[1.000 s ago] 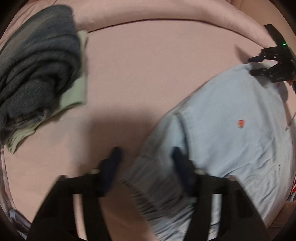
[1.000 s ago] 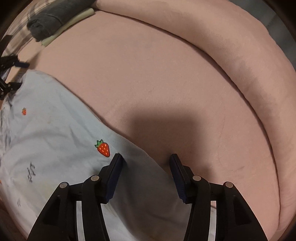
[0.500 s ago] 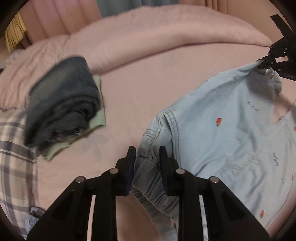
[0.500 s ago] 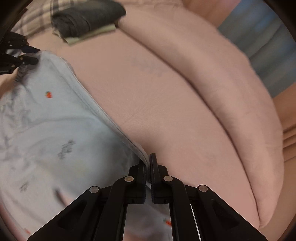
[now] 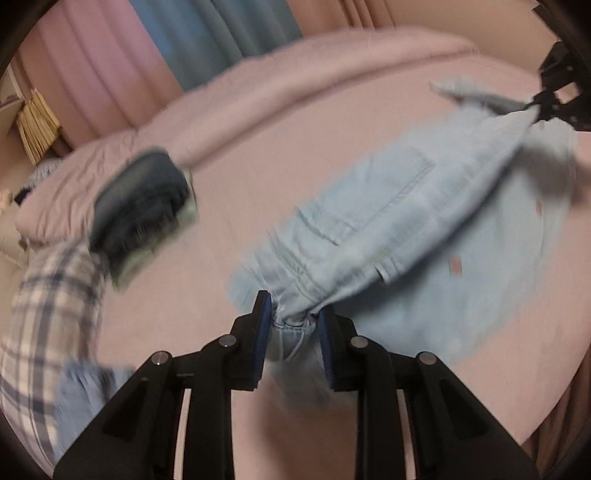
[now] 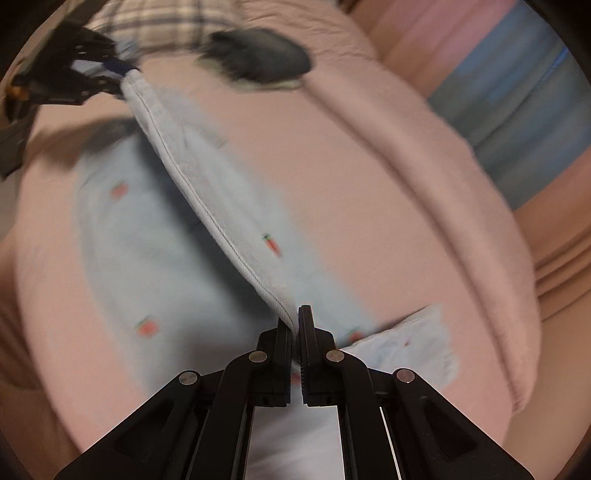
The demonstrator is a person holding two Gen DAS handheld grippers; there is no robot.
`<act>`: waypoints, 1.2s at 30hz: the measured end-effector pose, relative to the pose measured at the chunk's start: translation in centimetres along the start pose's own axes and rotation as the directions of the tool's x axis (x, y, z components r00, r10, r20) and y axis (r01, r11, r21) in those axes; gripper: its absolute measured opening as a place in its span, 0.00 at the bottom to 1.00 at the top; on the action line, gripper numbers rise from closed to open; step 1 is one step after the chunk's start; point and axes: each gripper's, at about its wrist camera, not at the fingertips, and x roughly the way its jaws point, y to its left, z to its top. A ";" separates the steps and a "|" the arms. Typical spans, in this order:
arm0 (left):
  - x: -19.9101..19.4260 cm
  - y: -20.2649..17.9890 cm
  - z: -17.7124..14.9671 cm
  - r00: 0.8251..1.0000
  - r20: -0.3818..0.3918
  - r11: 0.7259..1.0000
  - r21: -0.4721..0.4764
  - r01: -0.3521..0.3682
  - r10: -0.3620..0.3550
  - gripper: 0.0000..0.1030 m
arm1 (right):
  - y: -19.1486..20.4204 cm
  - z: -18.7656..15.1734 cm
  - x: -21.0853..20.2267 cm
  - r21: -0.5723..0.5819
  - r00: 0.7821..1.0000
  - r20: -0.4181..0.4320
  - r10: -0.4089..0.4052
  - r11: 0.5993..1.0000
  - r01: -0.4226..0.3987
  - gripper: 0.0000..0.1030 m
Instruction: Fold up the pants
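Light blue pants with small red fruit prints hang stretched above a pink bed. My left gripper is shut on the bunched waistband end. My right gripper is shut on the thin hem edge of the pants at the other end. Each gripper shows in the other's view: the right one at the far right of the left wrist view, the left one at the top left of the right wrist view. The cloth sags between them and both views are blurred by motion.
A folded dark garment on a pale green one lies on the pink bed, also in the right wrist view. A plaid cloth lies at the left. A rolled pink duvet runs along the bed's far side, with curtains behind.
Both grippers went from open to shut on the pants' ends, then lifted them off the bed. The pants now hang stretched between them, and the views have tilted up toward the curtains.
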 end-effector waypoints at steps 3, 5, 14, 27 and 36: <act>1.4 -1.1 -1.5 1.000 -0.019 1.000 -0.022 -0.010 0.010 0.22 | 2.5 -1.3 2.6 -0.010 0.998 -0.053 0.039 0.999 -0.040 0.04; 1.4 -1.0 -1.4 1.000 -0.012 0.999 -0.044 -0.022 0.022 0.22 | 3.0 -1.6 3.5 -0.024 0.997 -0.070 0.030 0.999 -0.032 0.04; 0.1 -0.1 -2.9 1.000 0.004 0.998 -0.070 -0.009 0.010 0.21 | 3.4 -2.6 0.3 -0.032 0.997 -0.011 0.082 0.996 -0.083 0.04; -1.6 0.0 -3.1 1.000 -0.015 0.989 -0.151 -0.002 0.000 0.73 | -1.1 -3.2 0.8 0.201 0.971 0.065 0.230 0.950 -0.238 0.32; 1.8 -6.4 2.8 0.964 0.101 0.929 -0.261 0.263 -0.245 0.74 | -0.1 -3.6 4.9 0.435 0.959 0.064 0.275 0.858 -0.275 0.33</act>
